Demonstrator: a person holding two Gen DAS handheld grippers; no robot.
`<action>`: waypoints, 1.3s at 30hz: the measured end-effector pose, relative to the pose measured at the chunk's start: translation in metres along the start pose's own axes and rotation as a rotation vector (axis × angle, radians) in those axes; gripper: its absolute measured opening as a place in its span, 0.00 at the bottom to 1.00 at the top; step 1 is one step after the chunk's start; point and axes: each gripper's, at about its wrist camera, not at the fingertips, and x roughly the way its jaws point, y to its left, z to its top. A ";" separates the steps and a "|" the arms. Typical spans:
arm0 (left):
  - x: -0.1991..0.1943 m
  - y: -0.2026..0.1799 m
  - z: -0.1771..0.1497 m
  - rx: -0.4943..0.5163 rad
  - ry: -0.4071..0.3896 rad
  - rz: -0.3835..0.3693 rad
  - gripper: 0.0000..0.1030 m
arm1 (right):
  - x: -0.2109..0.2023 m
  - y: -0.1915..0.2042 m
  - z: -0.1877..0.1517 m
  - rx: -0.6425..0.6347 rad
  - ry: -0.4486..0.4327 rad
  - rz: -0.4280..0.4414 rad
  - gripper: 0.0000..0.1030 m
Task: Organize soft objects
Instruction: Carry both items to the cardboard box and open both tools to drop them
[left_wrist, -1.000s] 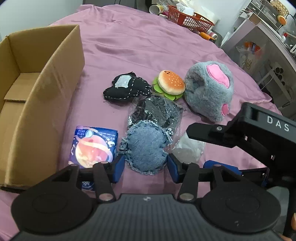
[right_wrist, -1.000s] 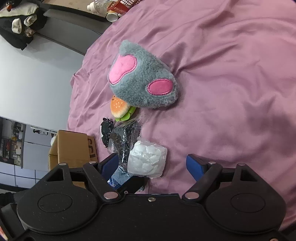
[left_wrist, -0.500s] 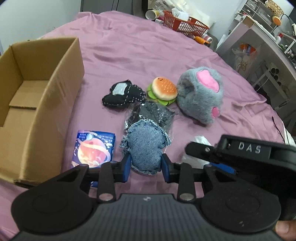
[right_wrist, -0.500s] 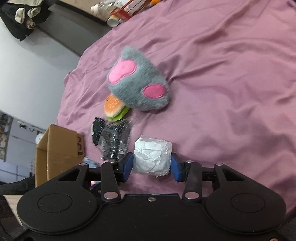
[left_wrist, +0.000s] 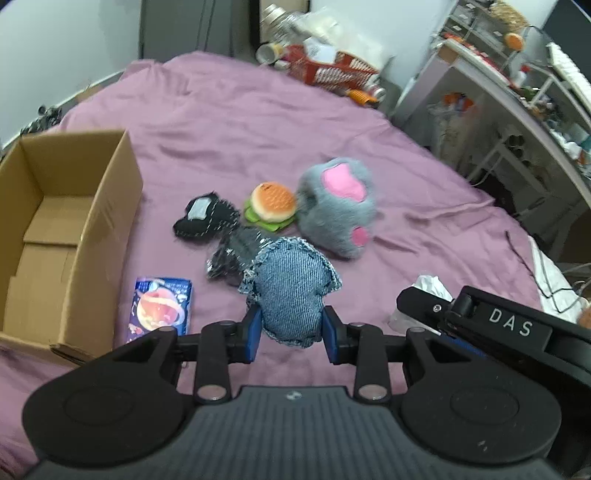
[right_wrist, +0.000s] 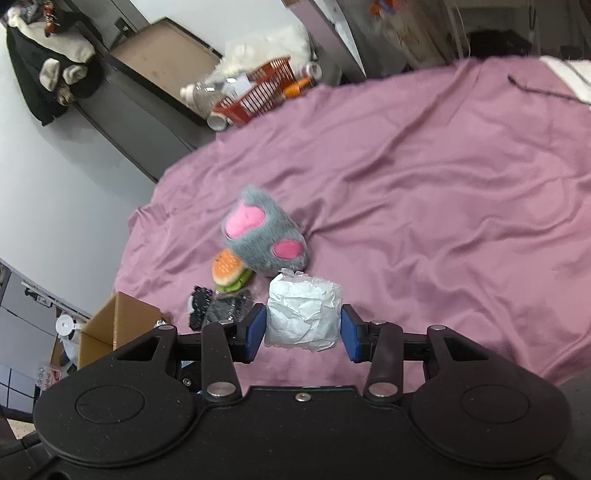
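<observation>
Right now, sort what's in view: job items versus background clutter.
Job: denim pillow in left gripper; white packet in right gripper; cardboard box; grey paw plush; burger plush.

Clutter: red basket; shelving.

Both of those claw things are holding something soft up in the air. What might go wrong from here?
The denim heart pillow is pinched only at its lower end by the left gripper, so it may flop or slip out on the way to the cardboard box.

The white tissue pack in the right gripper looks crinkly and squashy; it might deform and slide free.

The two grippers sit close together, so they may bump each other.
</observation>
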 end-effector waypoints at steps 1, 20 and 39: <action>-0.005 0.000 0.001 0.005 -0.006 -0.005 0.32 | -0.005 0.002 0.000 -0.008 -0.013 -0.001 0.41; -0.084 0.028 0.015 0.019 -0.133 -0.048 0.32 | -0.071 0.060 -0.004 -0.160 -0.211 -0.004 0.41; -0.117 0.086 0.040 -0.021 -0.193 -0.004 0.32 | -0.067 0.125 -0.017 -0.245 -0.217 0.026 0.41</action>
